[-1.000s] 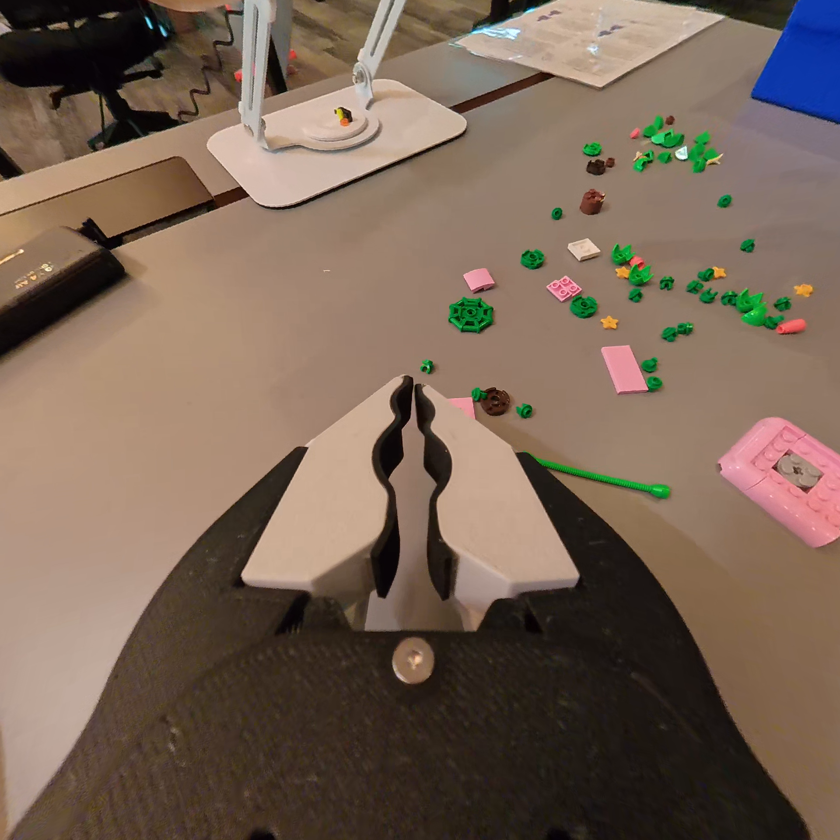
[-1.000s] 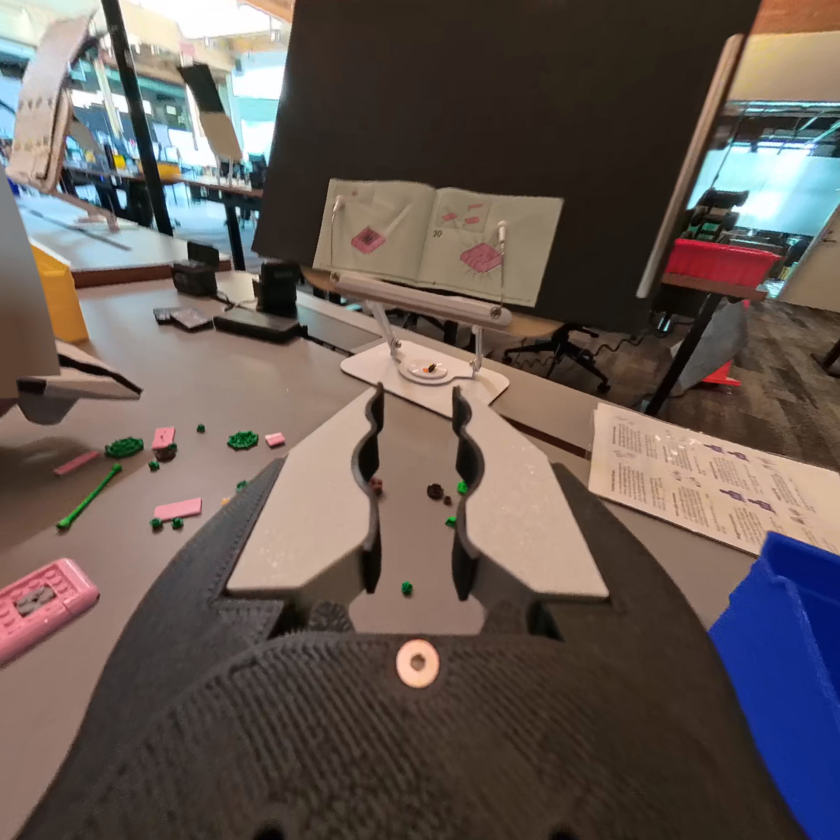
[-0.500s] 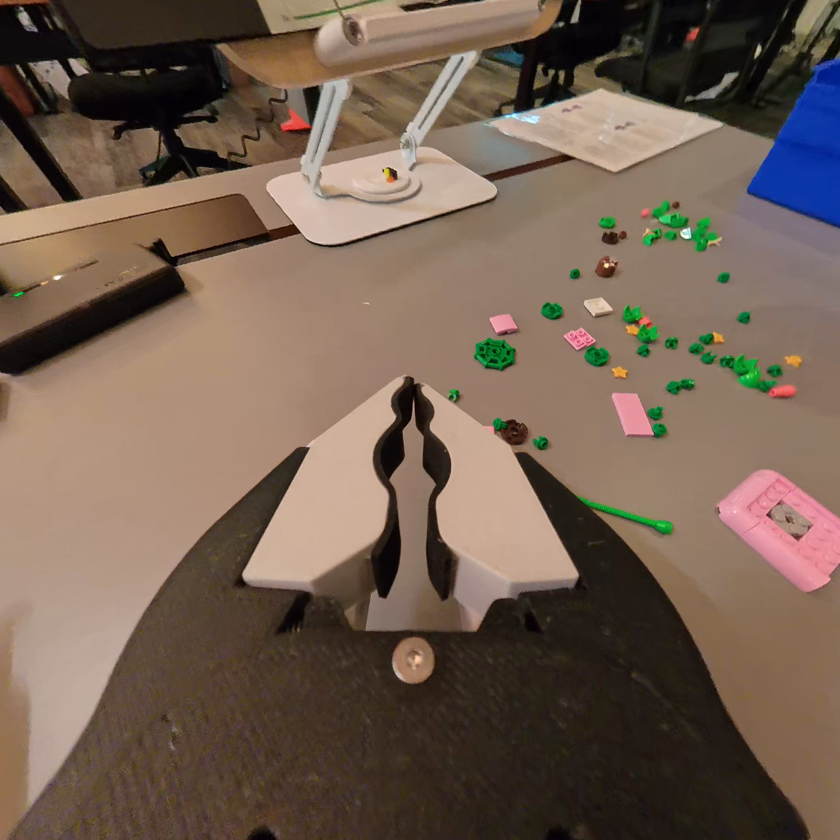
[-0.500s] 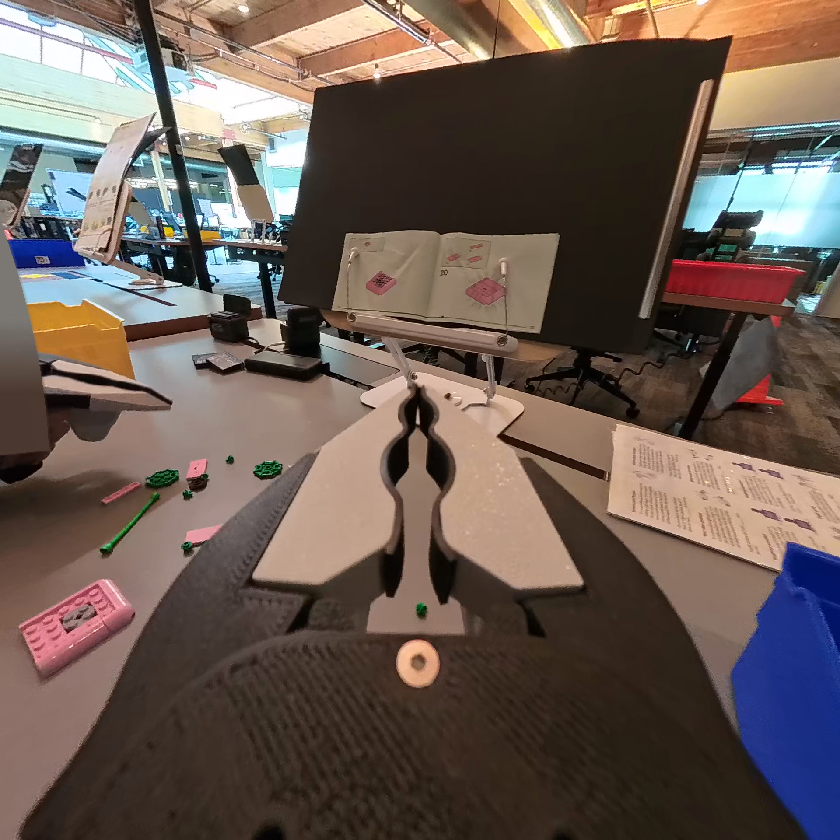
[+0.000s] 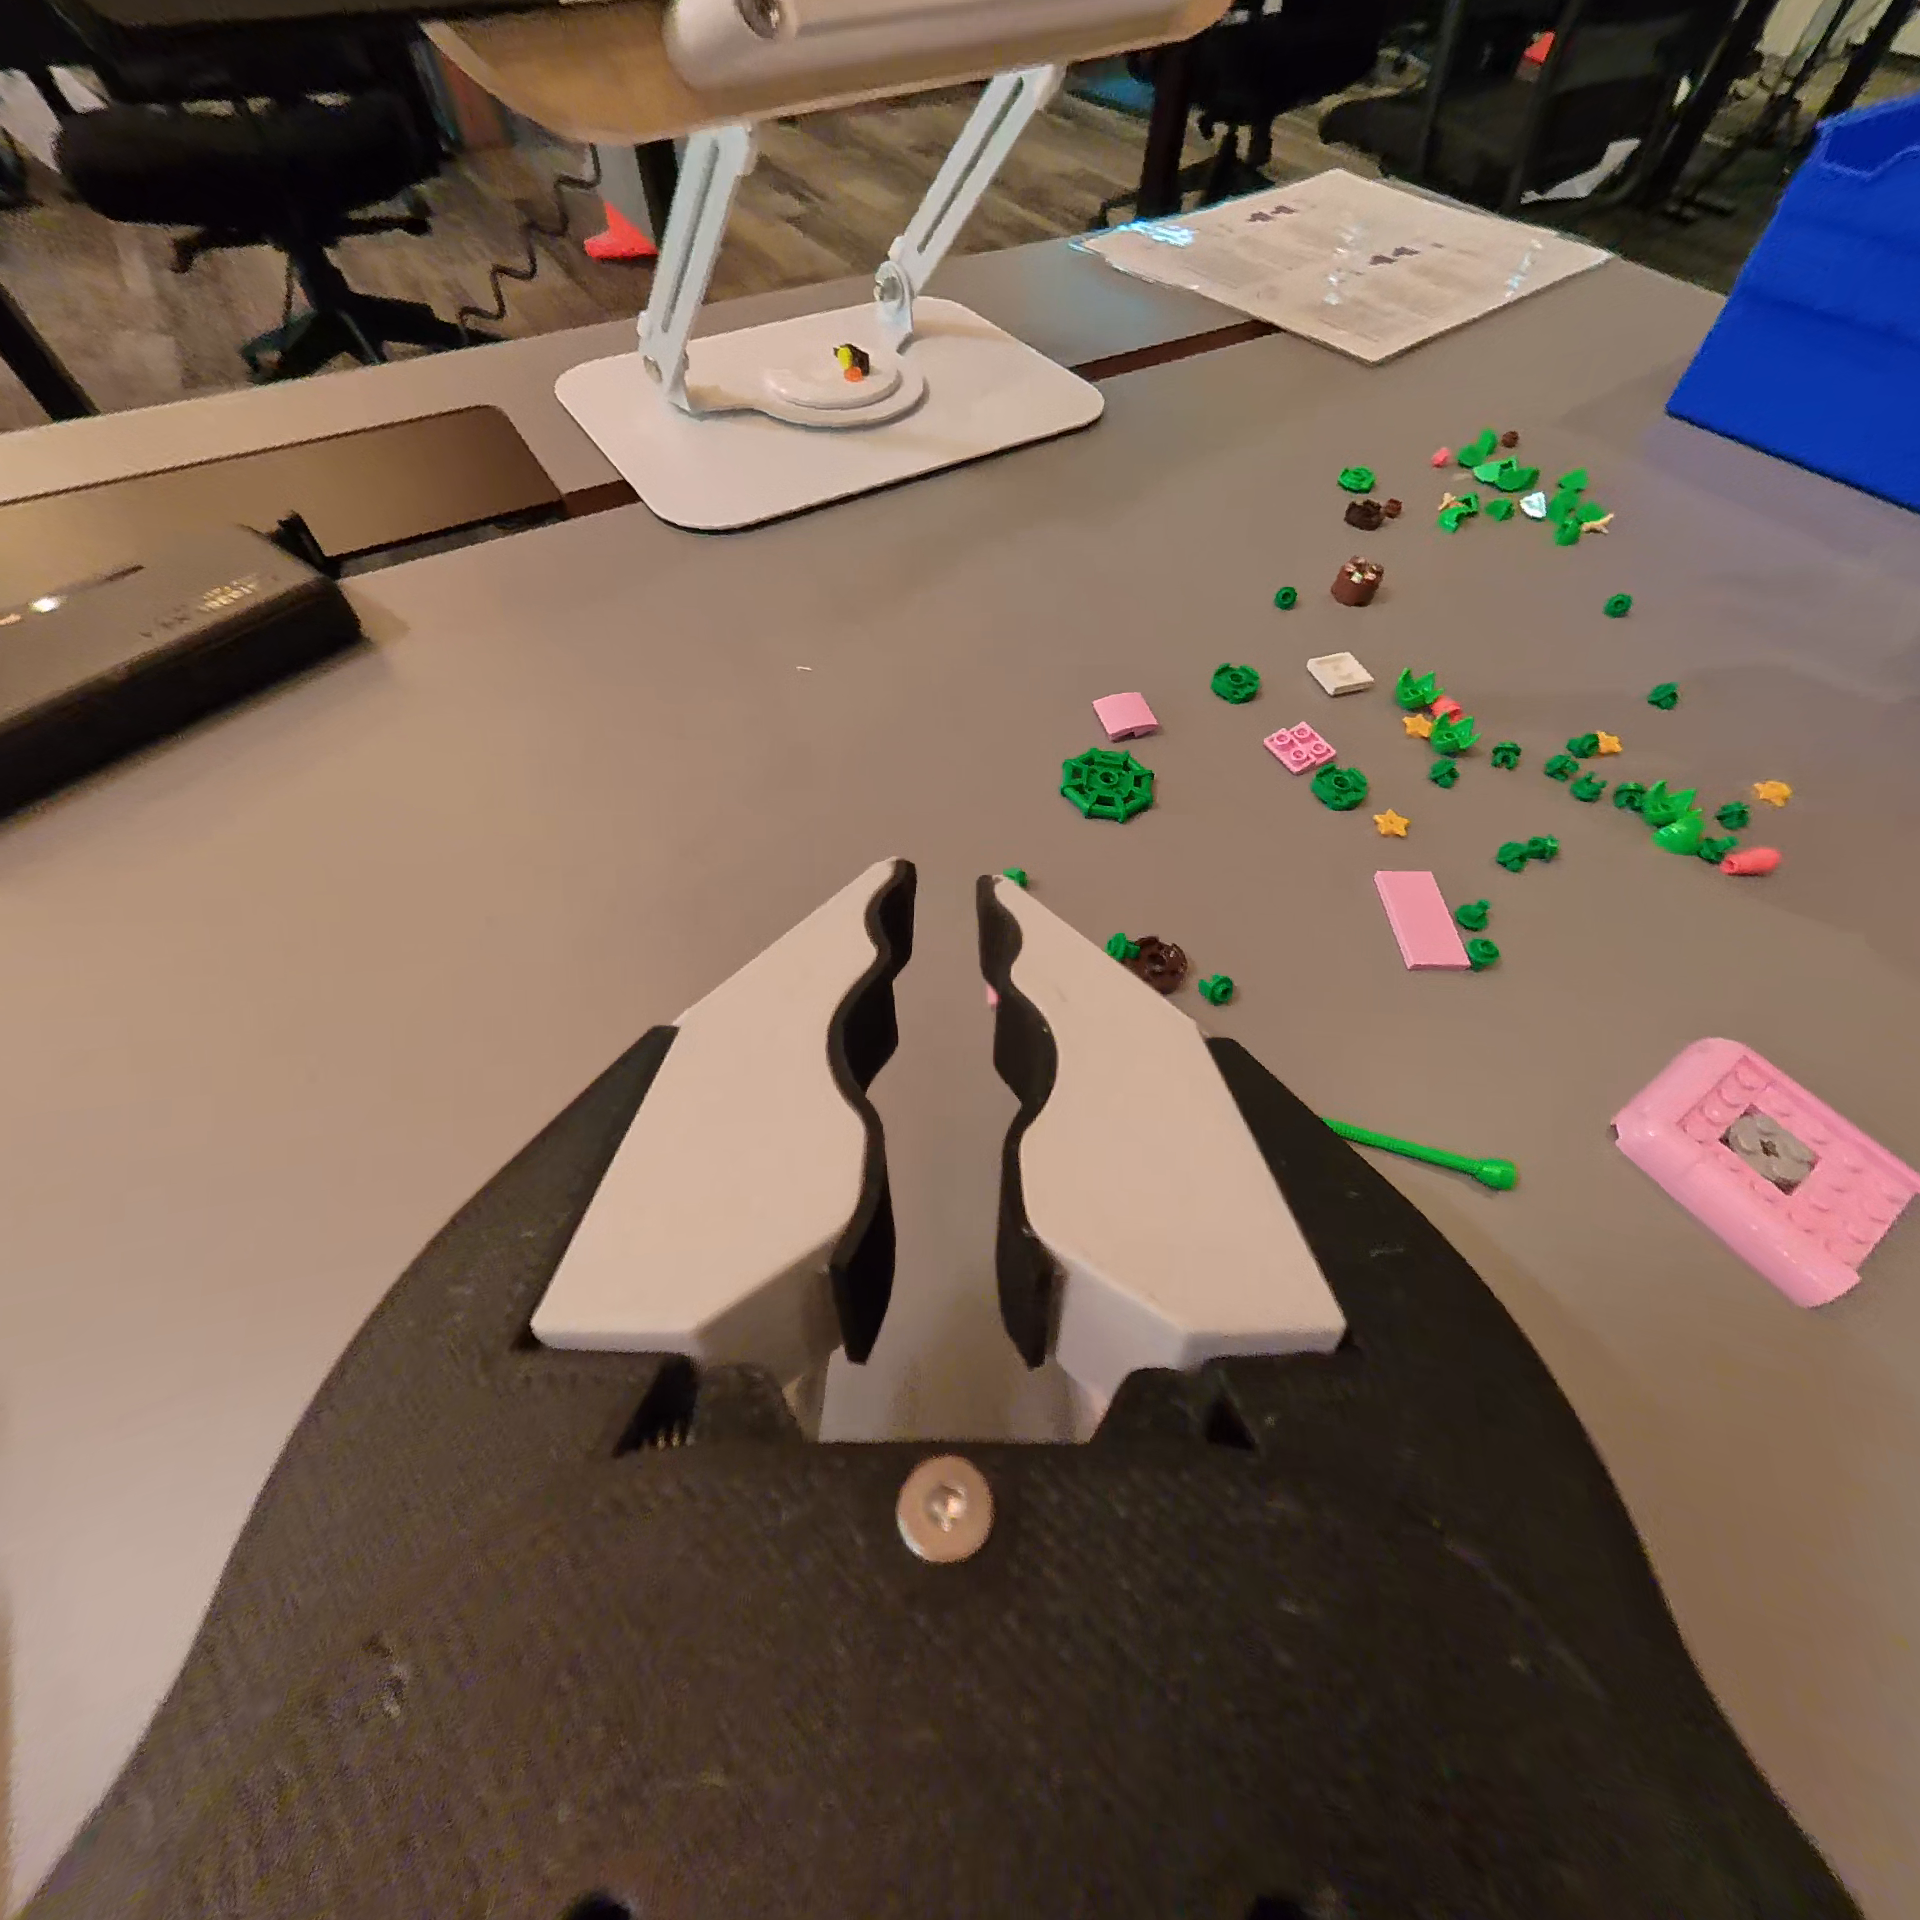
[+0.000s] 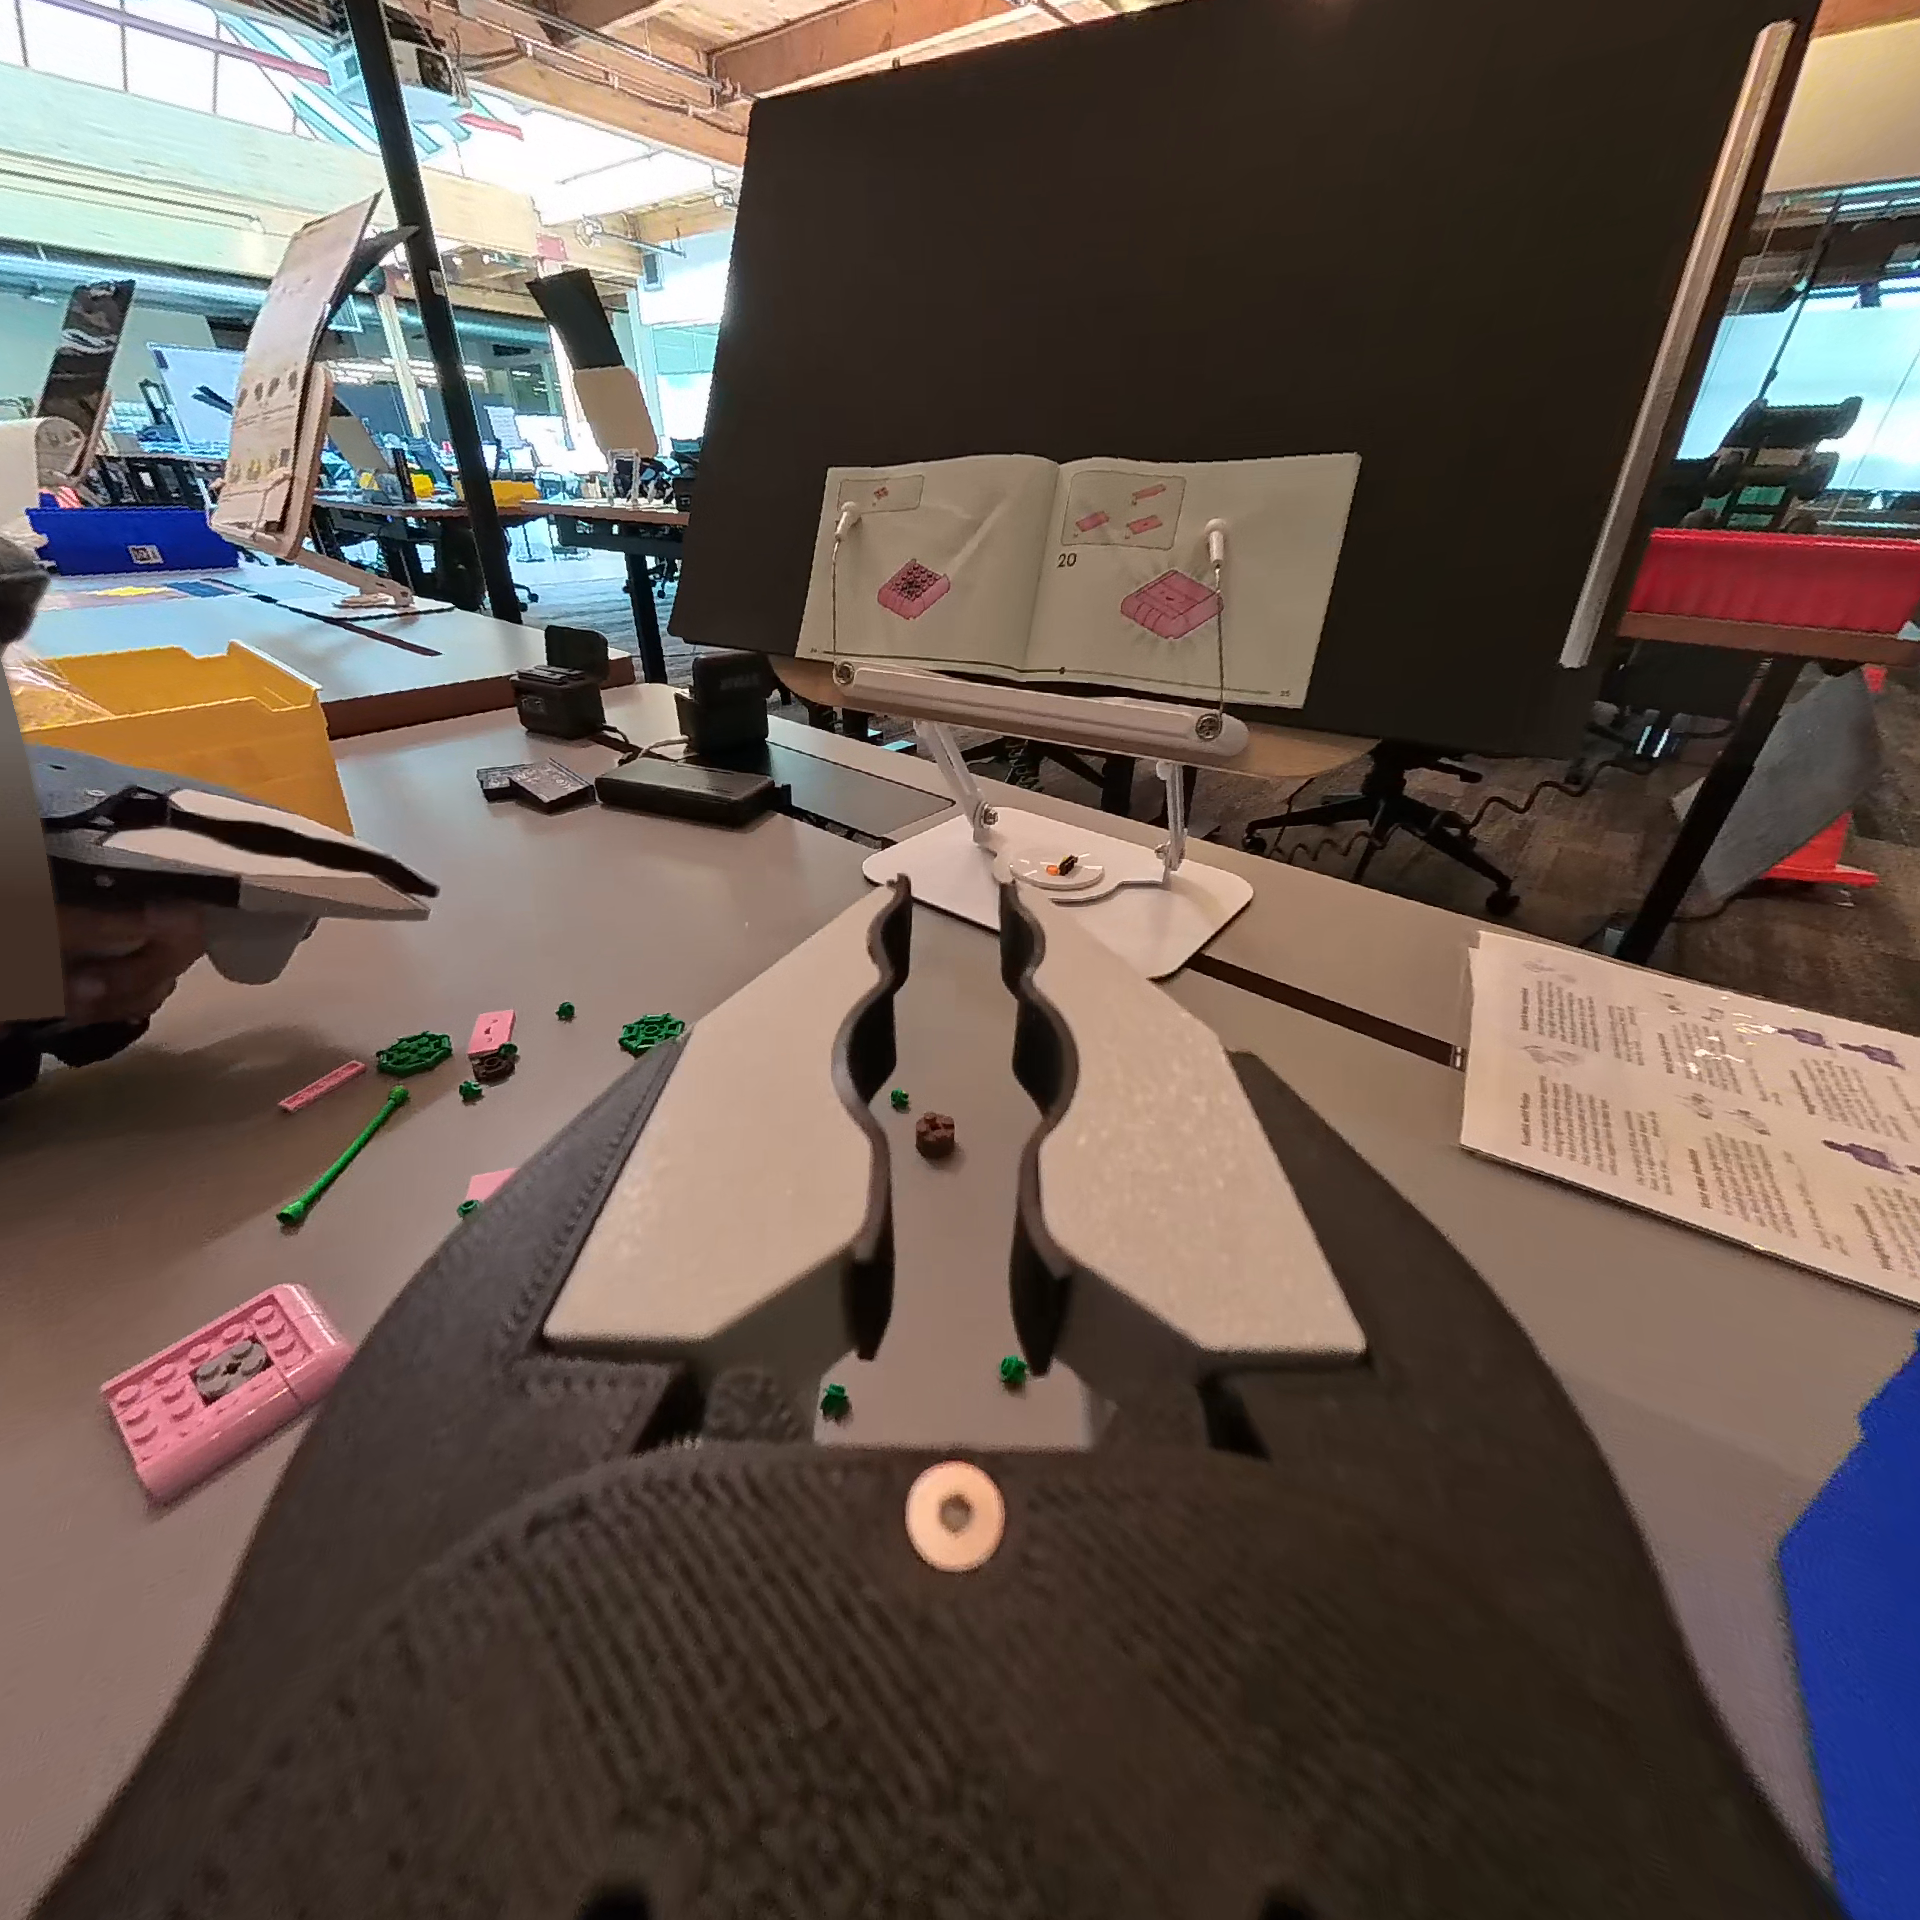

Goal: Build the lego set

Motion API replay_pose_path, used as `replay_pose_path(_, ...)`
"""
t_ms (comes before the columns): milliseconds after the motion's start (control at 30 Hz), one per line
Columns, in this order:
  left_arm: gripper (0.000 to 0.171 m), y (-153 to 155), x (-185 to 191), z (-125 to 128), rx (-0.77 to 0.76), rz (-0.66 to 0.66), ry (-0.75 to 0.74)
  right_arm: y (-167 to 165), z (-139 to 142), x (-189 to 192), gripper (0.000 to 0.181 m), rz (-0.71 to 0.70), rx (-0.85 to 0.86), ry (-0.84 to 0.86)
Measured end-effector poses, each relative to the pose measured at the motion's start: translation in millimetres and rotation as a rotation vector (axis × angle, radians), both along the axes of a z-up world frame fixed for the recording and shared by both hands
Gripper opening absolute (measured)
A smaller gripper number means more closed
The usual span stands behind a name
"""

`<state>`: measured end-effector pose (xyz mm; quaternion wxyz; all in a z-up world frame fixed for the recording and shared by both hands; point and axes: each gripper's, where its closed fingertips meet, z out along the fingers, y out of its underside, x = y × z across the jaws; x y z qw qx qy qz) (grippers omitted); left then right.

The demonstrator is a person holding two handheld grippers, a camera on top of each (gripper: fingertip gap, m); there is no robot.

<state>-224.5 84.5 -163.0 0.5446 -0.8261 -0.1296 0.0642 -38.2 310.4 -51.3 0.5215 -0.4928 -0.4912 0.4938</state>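
My left gripper (image 5: 945, 878) is a little open and empty, held above the grey table to the left of the loose pieces. A pink, partly built base (image 5: 1766, 1169) with a grey piece in its middle lies to its right, and a green rod (image 5: 1423, 1151) lies between them. A green web disc (image 5: 1108, 784), a pink tile (image 5: 1419, 920) and a brown round plate (image 5: 1158, 958) lie ahead. My right gripper (image 6: 954, 888) is open and empty above a brown round brick (image 6: 936, 1135). The pink base (image 6: 223, 1387) shows at its lower left. The left gripper (image 6: 395, 894) hovers at far left.
An open instruction booklet (image 6: 1081, 571) sits on a white stand (image 5: 831, 416) at the table's back edge. A blue bin (image 5: 1829, 312) stands at the right with a printed sheet (image 6: 1704, 1112) beside it. A black box (image 5: 156, 644) lies at the left. A yellow bin (image 6: 187, 727) stands behind. Across from one pair of fingers to the other is roughly 30 cm. My left gripper is the nearer one to the green web disc (image 5: 1108, 784): about 11 cm, against 25 cm.
My left gripper has gone from shut to slightly open. My right gripper shut half a second ago and is open again. Both views have tilted upward and shifted.
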Motion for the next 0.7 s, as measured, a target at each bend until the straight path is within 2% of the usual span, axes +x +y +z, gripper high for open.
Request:
replay_pose_path(133,0.021,-1,15,-14,-0.090,-0.128,-0.051,1,-2,-1,0.015,-0.002,0.002,-0.007)
replay_pose_path(167,0.022,-3,23,-17,-0.119,-0.196,-0.065,1,-2,-1,0.015,-0.003,0.001,-0.009)
replay_pose_path(267,0.048,-20,67,-18,-0.168,-0.510,-0.081,1,-5,-2,0.015,0.000,-0.001,-0.018)
replay_pose_path(300,0.053,-26,73,-21,-0.195,-0.559,-0.076,1,-6,-3,0.016,0.001,-0.002,-0.021)
replay_pose_path(400,0.051,-31,65,-33,-0.266,-0.533,-0.044,0,-9,-5,0.016,0.005,-0.004,-0.034)
replay_pose_path(533,0.051,-35,65,-58,-0.355,-0.543,-0.092,-2,-11,-6,0.016,0.009,0.001,-0.043)
replay_pose_path(600,0.047,-34,67,-58,-0.360,-0.550,-0.089,-4,-11,-7,0.016,0.011,0.004,-0.044)
replay_pose_path(700,0.030,-33,65,-59,-0.366,-0.531,-0.062,-6,-12,-8,0.017,0.020,0.002,-0.048)
